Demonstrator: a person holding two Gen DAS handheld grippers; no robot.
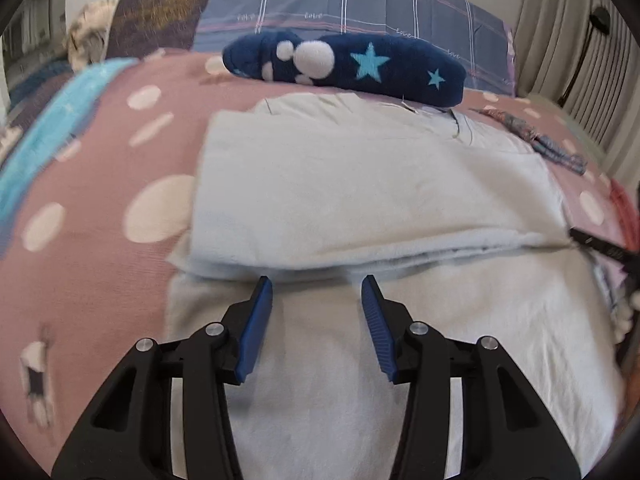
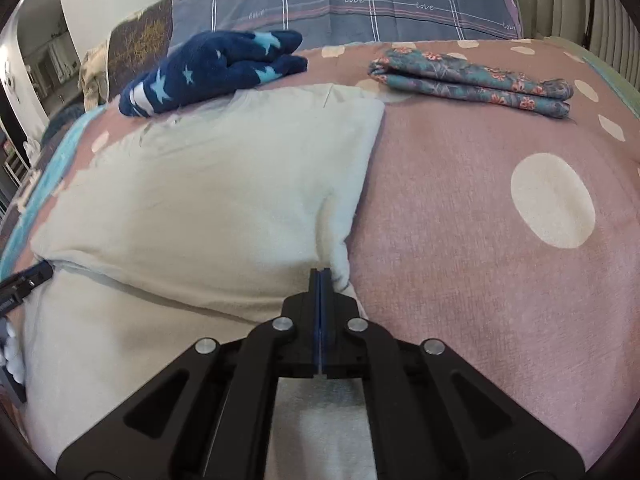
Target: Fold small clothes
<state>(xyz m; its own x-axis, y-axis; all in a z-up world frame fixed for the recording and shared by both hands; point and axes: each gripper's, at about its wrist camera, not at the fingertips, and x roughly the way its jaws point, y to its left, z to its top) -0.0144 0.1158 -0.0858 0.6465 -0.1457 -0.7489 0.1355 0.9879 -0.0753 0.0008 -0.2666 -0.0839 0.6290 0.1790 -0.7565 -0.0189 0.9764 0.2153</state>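
Note:
A white garment (image 1: 360,184) lies on the pink dotted bedspread (image 1: 80,272), its far part folded over toward me with the fold edge across the middle. It also shows in the right wrist view (image 2: 208,192). My left gripper (image 1: 317,284) is open and empty, its blue fingertips just short of the fold edge. My right gripper (image 2: 321,276) is shut on the white garment at the right corner of the folded layer. The tip of the right gripper shows at the right edge of the left wrist view (image 1: 600,246).
A folded navy star-patterned garment (image 1: 344,64) lies beyond the white one, also seen in the right wrist view (image 2: 212,72). A folded teal floral cloth (image 2: 472,80) lies at the far right. A grey plaid pillow (image 2: 360,0) stands at the head of the bed.

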